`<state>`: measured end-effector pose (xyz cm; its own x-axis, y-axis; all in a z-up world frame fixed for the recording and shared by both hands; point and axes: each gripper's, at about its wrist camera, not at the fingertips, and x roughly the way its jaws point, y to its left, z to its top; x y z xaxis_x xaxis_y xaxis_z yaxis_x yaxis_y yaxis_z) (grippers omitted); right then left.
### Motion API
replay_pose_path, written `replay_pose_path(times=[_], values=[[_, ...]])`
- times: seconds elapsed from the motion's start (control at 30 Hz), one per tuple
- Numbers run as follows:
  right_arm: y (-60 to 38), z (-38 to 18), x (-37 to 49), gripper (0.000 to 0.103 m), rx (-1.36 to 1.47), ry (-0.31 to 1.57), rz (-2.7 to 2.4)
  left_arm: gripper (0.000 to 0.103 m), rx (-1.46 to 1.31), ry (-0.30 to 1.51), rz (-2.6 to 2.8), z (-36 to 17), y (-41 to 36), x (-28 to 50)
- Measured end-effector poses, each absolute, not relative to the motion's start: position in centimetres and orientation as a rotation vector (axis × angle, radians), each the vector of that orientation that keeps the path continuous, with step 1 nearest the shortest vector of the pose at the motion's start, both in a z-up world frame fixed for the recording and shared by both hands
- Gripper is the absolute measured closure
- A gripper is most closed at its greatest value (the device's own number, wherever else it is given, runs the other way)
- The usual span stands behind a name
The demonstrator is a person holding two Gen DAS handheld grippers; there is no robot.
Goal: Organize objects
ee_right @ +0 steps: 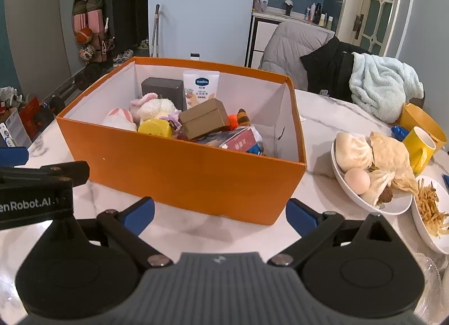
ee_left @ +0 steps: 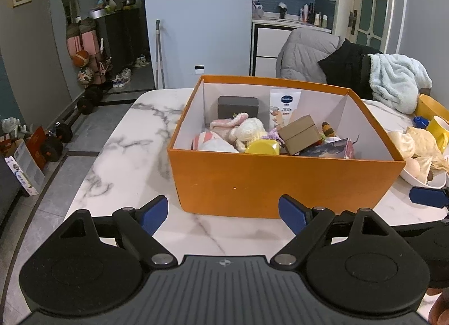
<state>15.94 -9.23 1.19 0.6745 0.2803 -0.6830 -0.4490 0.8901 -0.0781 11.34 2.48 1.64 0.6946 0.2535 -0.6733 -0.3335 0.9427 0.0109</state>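
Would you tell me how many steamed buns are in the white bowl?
2: one steamed bun at the bowl's far left, another nearer, beside the egg. The flatbread may hide more.

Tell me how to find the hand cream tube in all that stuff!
Look on the marble table for the big orange box. Inside, against its far white wall, a white tube stands upright beside a dark grey box. It is the only tall white thing there, with a blue oval label near the top, while everything around it is soft toys and little boxes.

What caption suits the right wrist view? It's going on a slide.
Open right gripper facing an orange box of toys and cartons, breakfast plate alongside.
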Motion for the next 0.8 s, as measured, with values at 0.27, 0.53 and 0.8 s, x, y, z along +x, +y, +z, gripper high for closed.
replay_pose_path(times=[0.27,0.53,0.8], values=[[-9.12,0.91,16.12,0.003,-0.230,0.743,0.412,0.001,-0.121,0.739,0.333,1.59,2.65,11.52],[-8.93,0.89,16.08,0.003,-0.235,0.743,0.411,0.000,-0.116,0.737,0.305,1.71,2.21,11.65],[-8.88,0.87,16.05,0.003,-0.240,0.744,0.412,0.000,-0.113,0.706,0.317,1.92,2.21,11.46]])
